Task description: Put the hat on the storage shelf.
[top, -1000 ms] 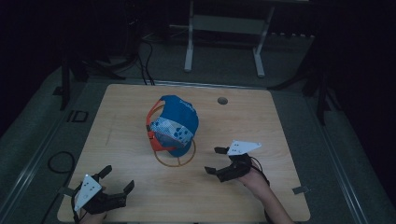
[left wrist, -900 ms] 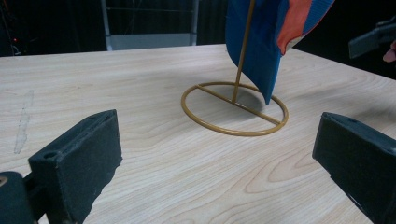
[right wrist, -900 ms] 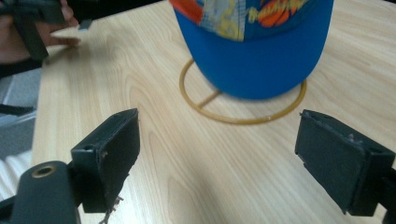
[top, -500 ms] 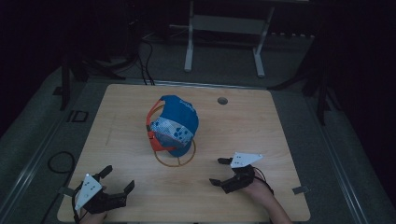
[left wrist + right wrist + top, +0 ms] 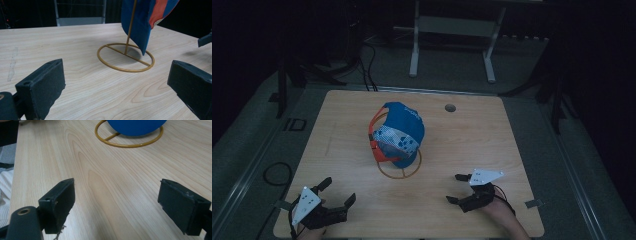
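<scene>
A blue cap [image 5: 401, 132] with an orange brim and a white patterned front hangs on a gold wire stand [image 5: 400, 169] with a ring base, at the middle of the wooden table [image 5: 472, 130]. My left gripper [image 5: 338, 191] rests open near the front left corner, empty. In the left gripper view the stand's ring [image 5: 125, 58] and the cap's lower edge [image 5: 140, 22] lie ahead of the jaws. My right gripper [image 5: 456, 188] stands open at the front right, empty, with the ring [image 5: 128, 136] and the cap [image 5: 136, 124] beyond it.
A round cable hole [image 5: 450, 107] sits near the table's far edge. A metal frame [image 5: 452, 35] stands on the floor behind the table, with cables [image 5: 367, 65] to its left. Bare wood lies between both grippers.
My right gripper has drawn back from beside the stand toward the front edge of the table. The left gripper and the cap have stayed put.
</scene>
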Motion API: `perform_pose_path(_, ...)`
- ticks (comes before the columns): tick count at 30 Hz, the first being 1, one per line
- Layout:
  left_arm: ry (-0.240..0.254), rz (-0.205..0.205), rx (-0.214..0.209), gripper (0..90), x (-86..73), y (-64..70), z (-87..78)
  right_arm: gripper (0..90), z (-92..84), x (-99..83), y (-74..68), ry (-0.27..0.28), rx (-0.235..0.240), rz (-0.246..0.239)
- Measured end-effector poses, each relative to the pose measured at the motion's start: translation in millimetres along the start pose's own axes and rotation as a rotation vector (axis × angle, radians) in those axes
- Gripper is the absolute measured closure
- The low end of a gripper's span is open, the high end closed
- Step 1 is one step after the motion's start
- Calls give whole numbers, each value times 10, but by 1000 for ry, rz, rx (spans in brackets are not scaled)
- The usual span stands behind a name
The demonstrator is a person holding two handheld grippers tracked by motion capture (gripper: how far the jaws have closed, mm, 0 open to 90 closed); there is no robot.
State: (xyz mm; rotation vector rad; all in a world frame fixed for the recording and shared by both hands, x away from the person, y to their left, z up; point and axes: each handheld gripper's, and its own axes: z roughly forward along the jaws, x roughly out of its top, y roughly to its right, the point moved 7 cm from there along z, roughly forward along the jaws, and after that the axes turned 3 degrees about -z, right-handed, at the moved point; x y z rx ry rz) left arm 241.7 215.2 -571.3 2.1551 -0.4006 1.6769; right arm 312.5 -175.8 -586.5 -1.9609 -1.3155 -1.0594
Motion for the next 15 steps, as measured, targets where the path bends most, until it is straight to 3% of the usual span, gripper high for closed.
perform_pose_path(8,-2,-2,-2,16,-5,-3,6,141,-172,-114,65,7,-37,31)
perform_pose_path(15,-4,2,-7,17,-13,5,9,142,-155,-139,79,-5,-51,26)
